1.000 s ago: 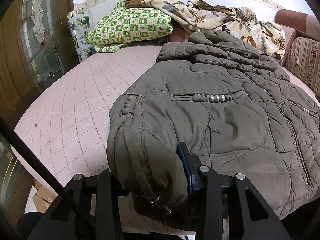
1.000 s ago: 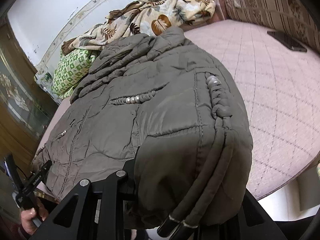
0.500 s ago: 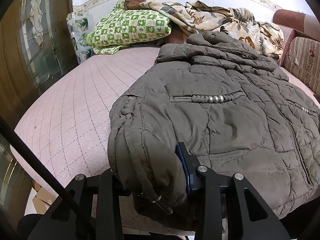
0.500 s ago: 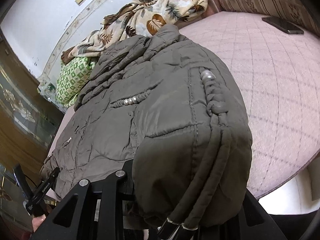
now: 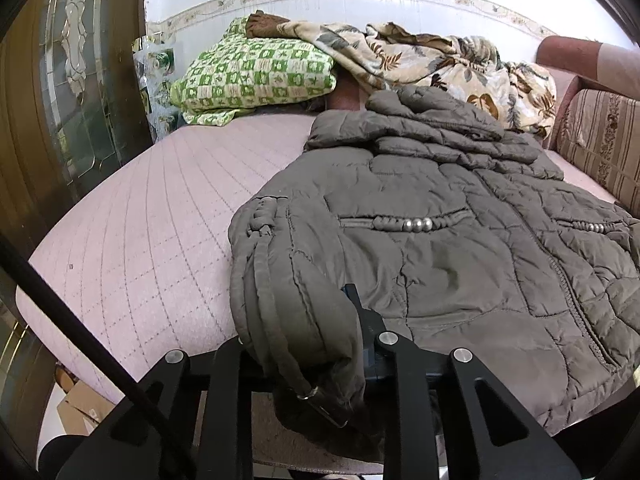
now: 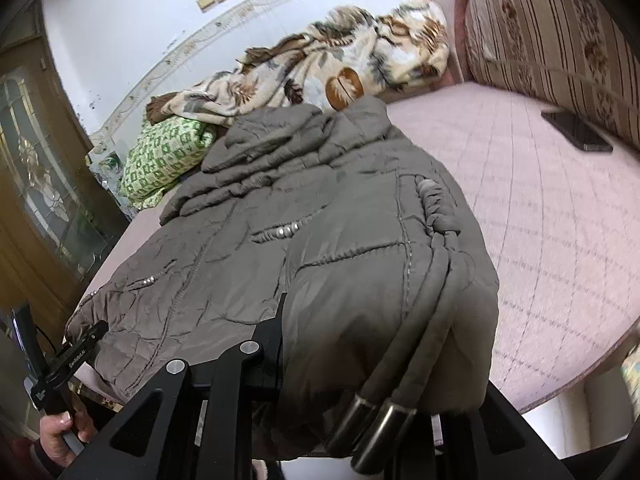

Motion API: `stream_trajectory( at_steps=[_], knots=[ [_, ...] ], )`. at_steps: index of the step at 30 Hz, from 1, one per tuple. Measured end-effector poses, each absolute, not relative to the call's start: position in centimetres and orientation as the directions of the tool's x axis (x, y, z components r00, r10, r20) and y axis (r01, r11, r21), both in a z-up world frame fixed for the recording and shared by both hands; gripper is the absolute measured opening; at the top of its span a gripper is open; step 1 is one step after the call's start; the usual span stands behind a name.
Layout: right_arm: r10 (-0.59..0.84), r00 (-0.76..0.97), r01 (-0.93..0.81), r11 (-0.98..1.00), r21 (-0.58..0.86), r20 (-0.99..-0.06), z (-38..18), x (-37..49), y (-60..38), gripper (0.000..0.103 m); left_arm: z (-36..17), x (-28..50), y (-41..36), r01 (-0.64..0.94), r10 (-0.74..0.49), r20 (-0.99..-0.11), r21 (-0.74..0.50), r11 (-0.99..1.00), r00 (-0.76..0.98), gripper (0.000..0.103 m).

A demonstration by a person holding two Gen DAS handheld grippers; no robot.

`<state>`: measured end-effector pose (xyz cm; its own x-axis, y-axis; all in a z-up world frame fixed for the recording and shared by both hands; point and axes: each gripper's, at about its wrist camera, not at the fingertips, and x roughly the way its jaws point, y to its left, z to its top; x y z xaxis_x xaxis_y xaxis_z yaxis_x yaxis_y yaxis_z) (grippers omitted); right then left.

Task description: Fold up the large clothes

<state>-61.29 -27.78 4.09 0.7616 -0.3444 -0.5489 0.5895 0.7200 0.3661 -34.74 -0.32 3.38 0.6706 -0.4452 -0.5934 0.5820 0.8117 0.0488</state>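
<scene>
Pink quilted bed [image 5: 152, 248] is carrying the grey-brown padded jacket [image 5: 460, 248], both the left gripper [image 5: 304, 360] and right gripper [image 6: 360, 344] closing tighter on bulky hem corners, which are risking slipping out as slick padding bunches.

Jacket [image 5: 460, 240] spread flat on the bed [image 5: 160, 220], hem at the near edge, hood toward the wall, blanket [image 5: 432, 56] heaped behind the hood, pillow [image 5: 252, 72] left of the blanket, phone [image 6: 576, 132] on the bed right of the jacket, well apart

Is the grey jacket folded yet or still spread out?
Spread out. The jacket lies front up, full length on the bed; only its two hem corners are gathered in the grippers.
</scene>
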Motion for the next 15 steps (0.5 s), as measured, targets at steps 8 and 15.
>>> stream_trajectory(
  at_steps=[8,15],
  knots=[
    [-0.357,0.766,0.576,0.749,0.326,-0.535,5.6,-61.5,-26.5,0.026,4.7,-35.2,0.6,0.579,-0.463,-0.567,0.029,0.815,0.681,0.022],
    [-0.356,0.767,0.571,0.757,0.316,-0.534,6.1,-62.1,-26.0,0.026,5.4,-35.1,1.0,0.575,-0.465,-0.563,0.022,0.818,0.683,0.022]
  ],
)
